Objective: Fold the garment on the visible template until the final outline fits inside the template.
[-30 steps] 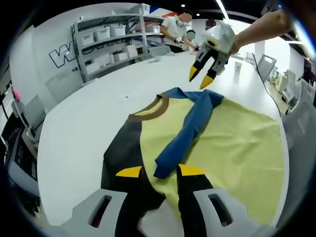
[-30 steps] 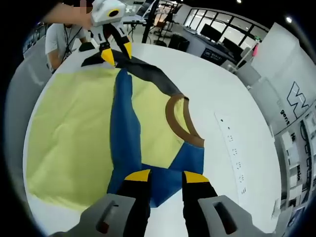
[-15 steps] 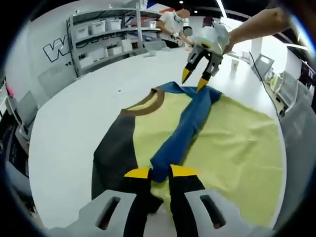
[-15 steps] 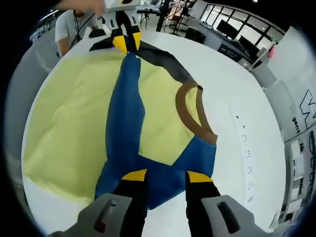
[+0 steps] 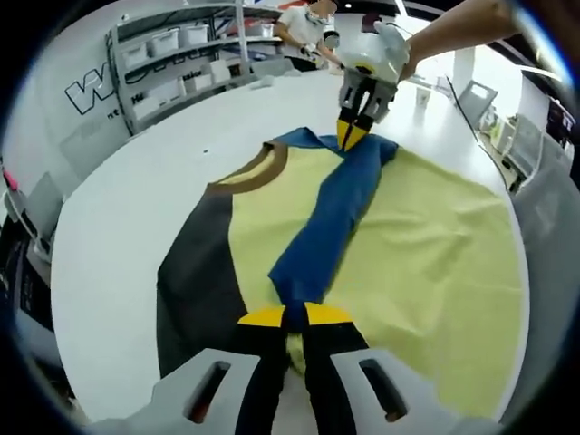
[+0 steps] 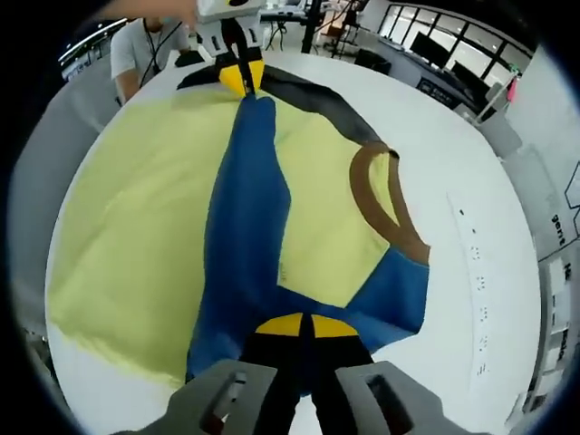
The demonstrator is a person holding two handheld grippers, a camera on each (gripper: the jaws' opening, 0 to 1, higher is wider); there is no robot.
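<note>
We pinch both ends of the blue sleeve (image 5: pixel 323 222): our left gripper (image 5: pixel 292 316) at its cuff, our right gripper (image 6: pixel 300 324) at the shoulder. The yellow garment (image 5: pixel 426 258) lies flat on the white table (image 5: pixel 118 217). Uneven pulling could drag the shirt crooked. We cannot make out any template outline.
</note>
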